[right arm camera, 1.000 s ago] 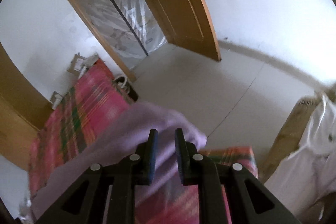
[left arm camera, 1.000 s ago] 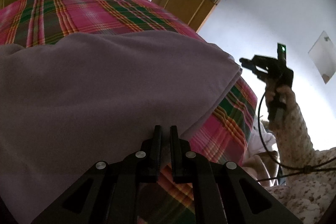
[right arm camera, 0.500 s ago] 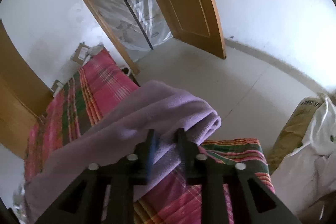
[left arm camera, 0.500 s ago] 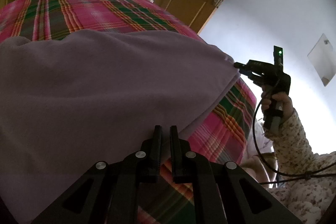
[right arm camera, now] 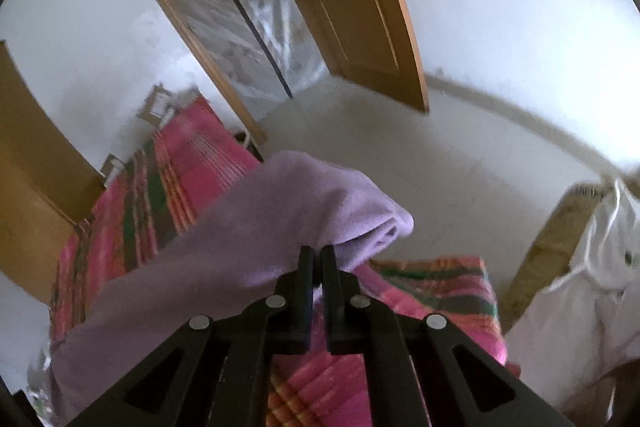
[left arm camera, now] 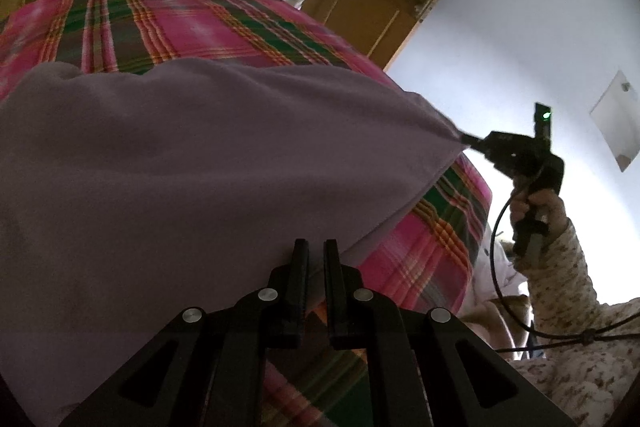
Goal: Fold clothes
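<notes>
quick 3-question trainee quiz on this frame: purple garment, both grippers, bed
1. True or false: the right gripper has pinched a corner of the purple garment.
2. What lies under the garment? A) bare floor B) plaid bedspread C) cardboard box
3. Fill in: the left gripper is shut on the garment's near ____.

Key: 1 true; 2 B; 3 edge
</notes>
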Action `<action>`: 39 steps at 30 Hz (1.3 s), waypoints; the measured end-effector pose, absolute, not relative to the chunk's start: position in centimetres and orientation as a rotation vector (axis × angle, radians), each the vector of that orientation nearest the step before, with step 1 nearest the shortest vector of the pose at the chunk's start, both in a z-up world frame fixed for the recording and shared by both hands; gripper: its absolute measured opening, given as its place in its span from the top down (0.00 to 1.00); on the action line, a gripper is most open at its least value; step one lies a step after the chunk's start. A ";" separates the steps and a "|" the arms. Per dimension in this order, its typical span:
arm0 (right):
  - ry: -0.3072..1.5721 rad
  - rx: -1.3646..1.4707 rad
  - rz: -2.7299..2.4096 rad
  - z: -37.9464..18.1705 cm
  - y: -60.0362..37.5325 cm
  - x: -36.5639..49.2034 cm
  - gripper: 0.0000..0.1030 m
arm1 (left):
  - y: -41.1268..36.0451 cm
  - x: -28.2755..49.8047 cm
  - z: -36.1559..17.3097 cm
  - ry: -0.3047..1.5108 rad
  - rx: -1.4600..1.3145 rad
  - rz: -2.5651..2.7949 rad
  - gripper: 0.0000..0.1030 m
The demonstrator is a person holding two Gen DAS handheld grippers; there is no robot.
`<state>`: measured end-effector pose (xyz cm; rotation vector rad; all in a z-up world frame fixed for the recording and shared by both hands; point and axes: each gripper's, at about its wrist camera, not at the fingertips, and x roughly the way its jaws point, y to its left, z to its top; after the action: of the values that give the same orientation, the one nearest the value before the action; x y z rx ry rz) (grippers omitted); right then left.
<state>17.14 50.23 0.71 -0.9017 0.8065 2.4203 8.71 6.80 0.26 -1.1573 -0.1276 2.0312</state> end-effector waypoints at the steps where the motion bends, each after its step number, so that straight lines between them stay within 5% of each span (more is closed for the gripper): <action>1: 0.801 -0.908 2.410 0.5 50.2 17.0 0.96 | 6.7 8.7 0.3 -0.128 -1.157 2.034 0.93; 15: 0.523 -0.764 2.572 6.2 44.4 15.1 0.90 | -1.6 6.3 2.6 -0.269 -1.101 2.256 0.93; 24: 0.403 -1.129 3.071 7.7 32.7 3.3 0.89 | -6.7 3.3 4.8 -0.316 -1.092 2.376 0.93; 28: 0.322 -1.351 3.204 7.7 26.7 -1.3 0.77 | -8.4 1.4 6.2 -0.338 -1.086 2.392 0.93; 32: 0.302 -1.579 3.253 6.6 21.6 -4.5 0.76 | -9.9 -1.5 6.9 -0.405 -1.106 2.375 0.93; 35: 0.346 -1.784 3.245 5.3 18.8 -6.8 0.74 | -10.7 -3.4 6.9 -0.450 -1.140 2.368 0.74; 39: 0.405 -1.991 3.204 3.3 16.2 -8.8 0.68 | -12.2 -5.6 6.0 -0.496 -1.203 2.363 0.74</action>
<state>-8.77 16.18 3.30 -1.9913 0.4054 3.2037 -5.61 -12.23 6.02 -1.2027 -0.4964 2.3627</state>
